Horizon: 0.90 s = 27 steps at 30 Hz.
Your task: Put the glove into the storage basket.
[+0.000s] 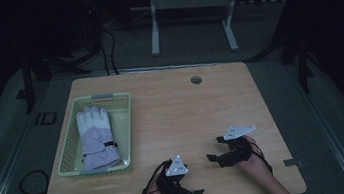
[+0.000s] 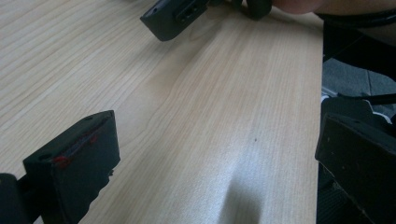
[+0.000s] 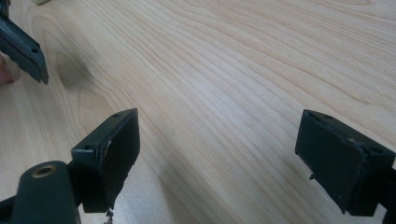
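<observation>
Far left, the glove point(image 1: 96, 137) lies flat in the basket point(image 1: 126, 128), fingers pointing away, well apart from both grippers. Left gripper point(image 1: 193, 193) sits low at the table's point(image 1: 187, 110) near edge, jaws spread wide over bare wood. Right gripper point(image 1: 217, 150) just beside it, jaws wide apart too, gripping nothing.

We note one glove point(image 1: 95, 137), white at the fingers and pale lilac toward the cuff, with a dark strap at the wrist. It lies flat, fingers pointing to the far edge of the tabletop point(image 1: 201, 108), cuff toward the near side. It rests inside a pale green mesh basket point(image 1: 68, 146) on the left part of the tabletop, taking up most of the basket's length.
</observation>
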Each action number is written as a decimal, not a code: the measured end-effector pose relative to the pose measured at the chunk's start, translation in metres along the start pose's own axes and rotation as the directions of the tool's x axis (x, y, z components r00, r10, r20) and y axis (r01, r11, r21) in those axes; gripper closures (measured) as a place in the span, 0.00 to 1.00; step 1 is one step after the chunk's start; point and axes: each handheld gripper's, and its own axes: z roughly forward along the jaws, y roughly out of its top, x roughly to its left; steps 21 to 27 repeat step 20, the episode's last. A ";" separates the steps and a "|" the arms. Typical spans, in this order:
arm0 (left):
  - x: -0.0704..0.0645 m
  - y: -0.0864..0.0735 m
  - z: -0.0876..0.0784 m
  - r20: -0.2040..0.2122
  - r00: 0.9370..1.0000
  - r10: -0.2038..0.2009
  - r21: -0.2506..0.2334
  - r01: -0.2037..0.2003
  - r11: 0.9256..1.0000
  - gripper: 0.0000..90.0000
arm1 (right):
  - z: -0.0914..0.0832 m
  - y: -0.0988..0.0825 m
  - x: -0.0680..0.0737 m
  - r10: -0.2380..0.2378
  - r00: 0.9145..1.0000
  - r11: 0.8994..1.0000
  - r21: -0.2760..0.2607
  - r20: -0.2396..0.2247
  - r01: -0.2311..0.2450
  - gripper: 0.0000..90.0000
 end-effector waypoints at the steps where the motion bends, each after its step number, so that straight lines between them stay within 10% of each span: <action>1: -0.001 0.000 -0.001 -0.004 1.000 0.004 -0.005 -0.004 1.000 0.00 | -0.001 -0.001 0.001 -0.003 1.000 1.000 -0.002 0.007 0.003 0.15; 27: -0.003 -0.004 -0.005 0.007 1.000 0.031 -0.033 -0.030 0.999 0.00 | 0.001 -0.004 0.001 -0.002 0.999 1.000 -0.001 0.038 0.002 0.15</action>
